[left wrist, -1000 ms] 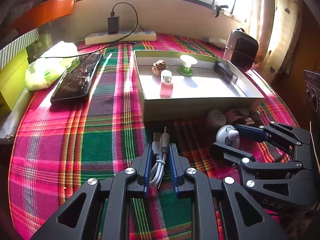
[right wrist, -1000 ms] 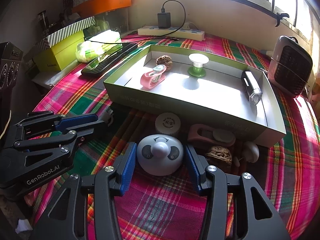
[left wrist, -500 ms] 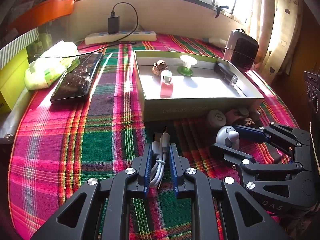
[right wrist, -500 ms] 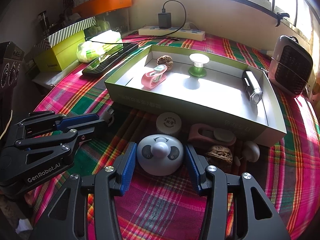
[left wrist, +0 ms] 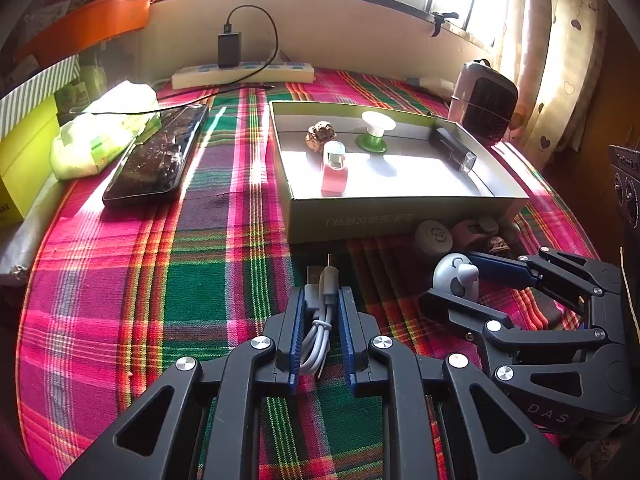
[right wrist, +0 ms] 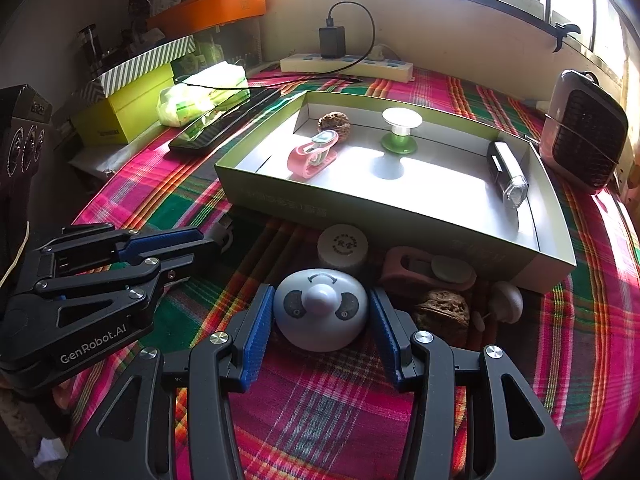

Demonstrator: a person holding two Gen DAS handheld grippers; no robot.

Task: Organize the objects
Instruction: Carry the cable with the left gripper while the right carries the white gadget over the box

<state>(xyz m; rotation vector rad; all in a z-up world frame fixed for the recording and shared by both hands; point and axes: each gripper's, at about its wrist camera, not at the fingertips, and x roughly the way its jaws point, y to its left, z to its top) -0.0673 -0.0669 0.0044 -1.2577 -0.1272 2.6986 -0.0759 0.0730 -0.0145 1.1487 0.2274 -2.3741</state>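
Grippers clamped on cable and panda gadget beside the box

Hidden in the left wrist view: most of the clutter below the box (left wrist: 400, 216) front wall, shadowed and partly blocked by the right gripper (left wrist: 448, 280). Only clear from the right wrist view there: one round white cap (right wrist: 343, 243), one pink holder (right wrist: 428, 272), one walnut (right wrist: 442, 312), one small white knob (right wrist: 506, 301). Lettering on the box front too faint to read.

Seen plainly only from the left wrist: left gripper (left wrist: 320, 308) with jaws pressed together on a bundled white cable (left wrist: 320, 320), plugs poking out toward the box. From the right wrist, cable nearly all hidden behind the left gripper (right wrist: 200, 240).

Right gripper (right wrist: 320, 316) pinching the white panda-faced gadget (right wrist: 320, 312) just in front of the box, on the plaid cloth (left wrist: 160, 280).

Counted inside the box: one walnut (right wrist: 334, 123), one pink clip (right wrist: 312, 156), one green-and-white spool (right wrist: 400, 132), one dark light (right wrist: 506, 176). Four in all.
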